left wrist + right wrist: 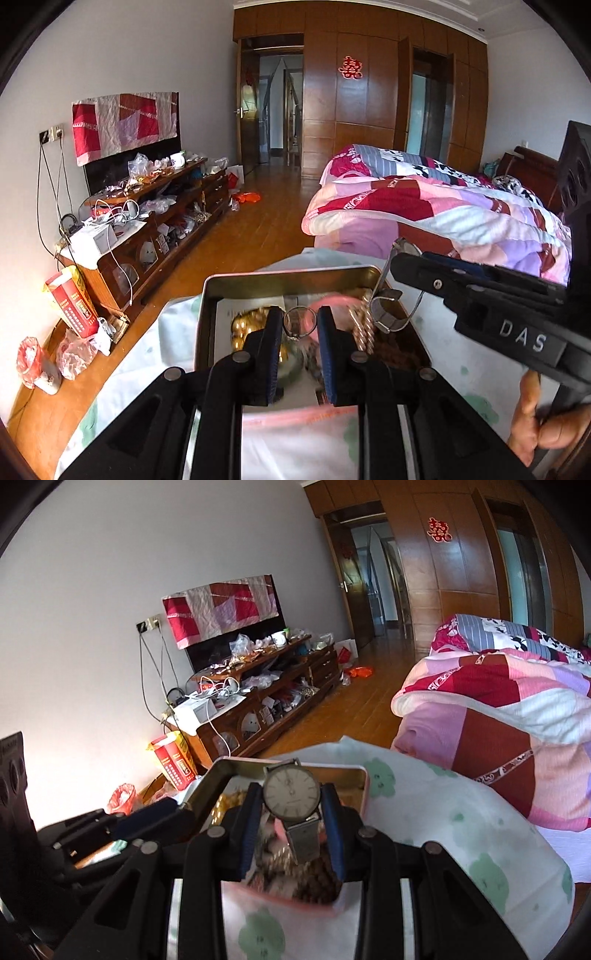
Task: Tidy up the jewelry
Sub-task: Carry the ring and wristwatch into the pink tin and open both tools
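Observation:
An open pink metal tin [288,277] holds mixed jewelry: gold pieces [247,326], a gold chain [364,328], dark beads. My left gripper [300,323] is shut on a thin ring [300,324] with a small stone, held just above the tin. My right gripper [291,797] is shut on a silver wristwatch [291,791] with a pale round dial, its mesh band hanging into the tin [364,786]. In the left wrist view the right gripper [402,258] comes in from the right with the watch [391,314] dangling over the tin's right side.
The tin sits on a white cloth with green prints [461,823]. A bed with a pink patchwork quilt [443,210] lies to the right. A cluttered wooden TV cabinet [159,218] stands along the left wall. Bags and a red box [72,306] sit on a desk at left.

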A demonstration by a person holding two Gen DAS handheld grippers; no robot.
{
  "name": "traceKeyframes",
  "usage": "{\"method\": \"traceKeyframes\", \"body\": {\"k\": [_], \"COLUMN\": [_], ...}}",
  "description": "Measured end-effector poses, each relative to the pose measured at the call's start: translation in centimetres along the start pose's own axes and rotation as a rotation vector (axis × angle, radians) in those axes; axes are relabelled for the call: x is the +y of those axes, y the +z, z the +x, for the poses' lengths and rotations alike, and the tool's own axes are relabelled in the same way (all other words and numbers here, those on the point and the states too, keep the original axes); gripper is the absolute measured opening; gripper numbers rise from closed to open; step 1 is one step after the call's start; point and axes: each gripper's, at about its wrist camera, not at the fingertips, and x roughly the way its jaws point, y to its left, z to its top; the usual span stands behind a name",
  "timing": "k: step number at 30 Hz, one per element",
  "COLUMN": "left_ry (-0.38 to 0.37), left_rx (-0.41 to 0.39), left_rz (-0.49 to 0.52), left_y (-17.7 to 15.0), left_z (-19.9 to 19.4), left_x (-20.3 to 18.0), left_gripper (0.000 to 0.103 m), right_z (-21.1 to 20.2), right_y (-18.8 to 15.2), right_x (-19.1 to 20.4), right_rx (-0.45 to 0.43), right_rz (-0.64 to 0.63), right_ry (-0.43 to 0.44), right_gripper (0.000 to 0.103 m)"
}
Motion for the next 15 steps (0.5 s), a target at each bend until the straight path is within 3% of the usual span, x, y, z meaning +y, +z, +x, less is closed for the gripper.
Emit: {"method": "traceKeyframes", "body": {"k": [15], "left_ry": [0.034], "left_rx": [0.058], "left_rz": [-0.099], "left_y": [-1.6], "left_z": [5.3], "left_x": [2.1], "left_gripper": [0.02], "right_z": [7.2], "right_y": [-1.8], "right_x": [-2.2], "right_rx": [0.126], "right_rz": [0.092], "right_ry": [-0.035], "right_gripper": [0.036]}}
